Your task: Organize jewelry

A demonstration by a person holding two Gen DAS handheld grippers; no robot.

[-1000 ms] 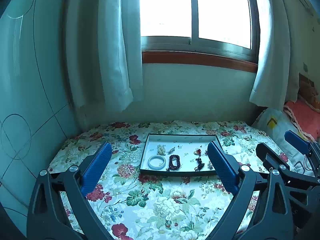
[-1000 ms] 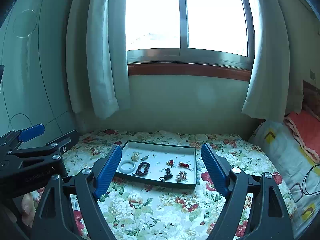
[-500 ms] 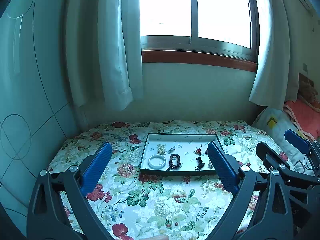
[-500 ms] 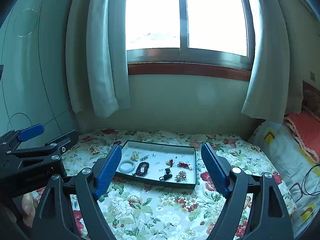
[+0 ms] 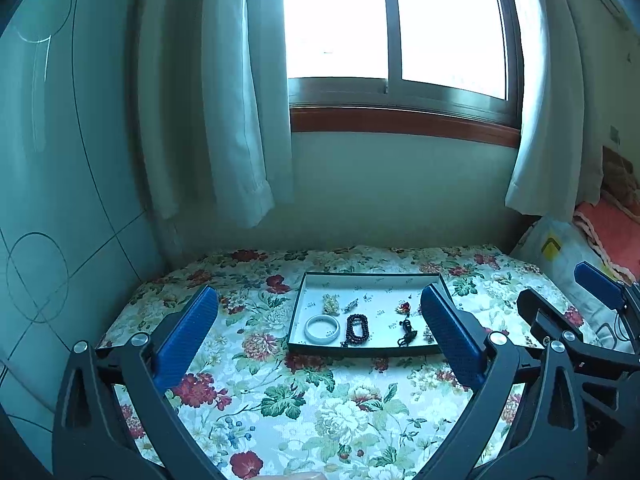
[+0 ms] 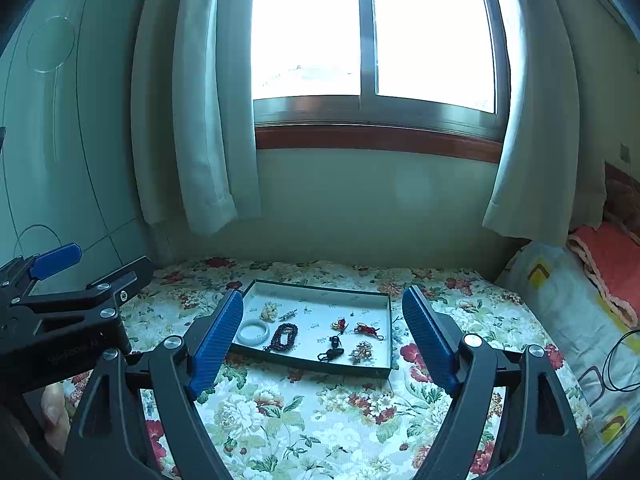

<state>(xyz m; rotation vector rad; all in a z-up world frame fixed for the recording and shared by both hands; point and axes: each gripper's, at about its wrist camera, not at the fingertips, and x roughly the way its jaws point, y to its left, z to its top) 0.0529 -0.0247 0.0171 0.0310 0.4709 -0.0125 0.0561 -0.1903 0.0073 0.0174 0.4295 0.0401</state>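
A shallow dark-rimmed tray (image 5: pixel 360 350) (image 6: pixel 312 365) with a white floor lies on the floral cloth, a little ahead of both grippers. In it lie a white bangle (image 5: pixel 322 328) (image 6: pixel 253 332), a dark bead bracelet (image 5: pixel 357 329) (image 6: pixel 285 336), a pearl cluster (image 6: pixel 269 311), red knotted pieces (image 6: pixel 366 329), a black pendant (image 6: pixel 332 353) and a sparkly brooch (image 6: pixel 361 349). My left gripper (image 5: pixel 318 298) is open and empty, short of the tray. My right gripper (image 6: pixel 324 298) is also open and holds nothing. Each gripper shows at the edge of the other's view.
The floral cloth (image 5: pixel 304 404) covers a low surface under a window wall with curtains (image 5: pixel 236 128). Pillows and an orange blanket (image 6: pixel 600 280) are piled at the right, with a black cable (image 6: pixel 616 364) beside them. A person's thumb (image 6: pixel 54 412) shows at the lower left.
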